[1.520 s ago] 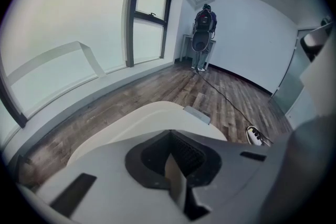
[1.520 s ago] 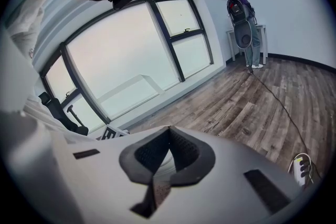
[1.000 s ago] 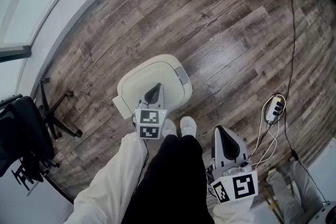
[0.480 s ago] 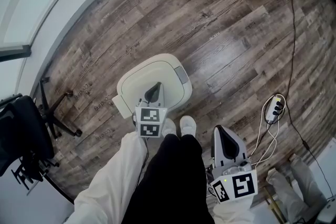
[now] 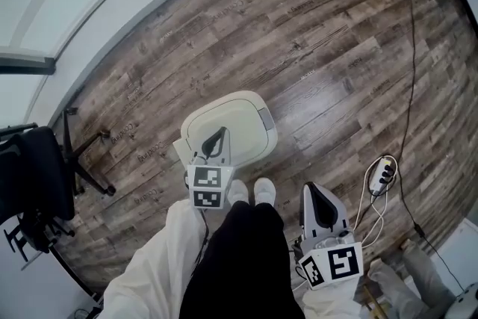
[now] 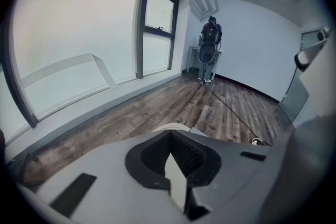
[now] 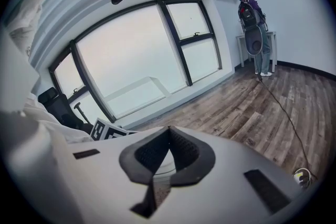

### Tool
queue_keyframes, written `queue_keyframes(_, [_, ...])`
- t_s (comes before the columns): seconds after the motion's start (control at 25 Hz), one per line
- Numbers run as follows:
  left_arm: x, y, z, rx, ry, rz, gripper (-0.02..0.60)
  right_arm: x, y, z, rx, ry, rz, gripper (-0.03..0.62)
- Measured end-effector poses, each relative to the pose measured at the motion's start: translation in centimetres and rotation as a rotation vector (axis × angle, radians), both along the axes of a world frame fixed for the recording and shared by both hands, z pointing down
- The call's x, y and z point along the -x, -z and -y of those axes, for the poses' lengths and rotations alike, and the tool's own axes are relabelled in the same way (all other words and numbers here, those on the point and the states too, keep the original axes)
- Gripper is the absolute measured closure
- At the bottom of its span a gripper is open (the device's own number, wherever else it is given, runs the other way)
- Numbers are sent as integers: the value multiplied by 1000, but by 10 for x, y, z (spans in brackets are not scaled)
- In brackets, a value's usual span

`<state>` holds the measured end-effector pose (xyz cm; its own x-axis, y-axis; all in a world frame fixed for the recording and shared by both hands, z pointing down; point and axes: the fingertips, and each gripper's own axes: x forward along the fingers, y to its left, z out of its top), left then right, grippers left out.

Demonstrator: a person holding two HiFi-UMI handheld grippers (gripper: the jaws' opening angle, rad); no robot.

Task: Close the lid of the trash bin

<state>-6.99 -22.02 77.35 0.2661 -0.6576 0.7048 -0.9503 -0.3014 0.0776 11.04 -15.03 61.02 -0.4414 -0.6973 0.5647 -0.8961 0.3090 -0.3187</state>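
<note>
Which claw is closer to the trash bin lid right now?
Left. The left claw is over the near part of the lid, jaws together. The right claw is off to the side beside the person's leg, clear of the bin.

Black trousers [image 5: 239, 265]; white shoes [image 5: 254, 192] at their far end. Loose white sleeves [image 5: 153, 265] on either side of the trousers. Left gripper [image 5: 217, 140] and right gripper [image 5: 317, 194]: pale grey shells, dark jaw pads, each carrying a black-and-white marker cube [image 5: 207, 187]. Thin dark cable [image 5: 203, 226], possibly, along the trousers' left edge
</note>
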Motion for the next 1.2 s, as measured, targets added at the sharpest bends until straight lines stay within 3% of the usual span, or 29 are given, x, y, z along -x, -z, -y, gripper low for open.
queue_keyframes(0.12, [14, 48, -9, -36, 37, -17, 575, 14, 34, 2, -33, 21, 3, 571])
queue_keyframes(0.36, [55, 152, -42, -108, 103, 22, 575, 44, 109, 6, -103, 82, -1, 571])
queue_keyframes(0.68, [107, 323, -86, -236, 211, 19, 575, 67, 229, 6, -198, 119, 5, 571])
queue_keyframes(0.96, [113, 452, -115, -338, 251, -21, 575, 76, 333, -8, -295, 174, 4, 571])
queue_keyframes(1.2, [115, 533, -134, -410, 266, -17, 575, 83, 400, -29, -359, 171, 43, 571])
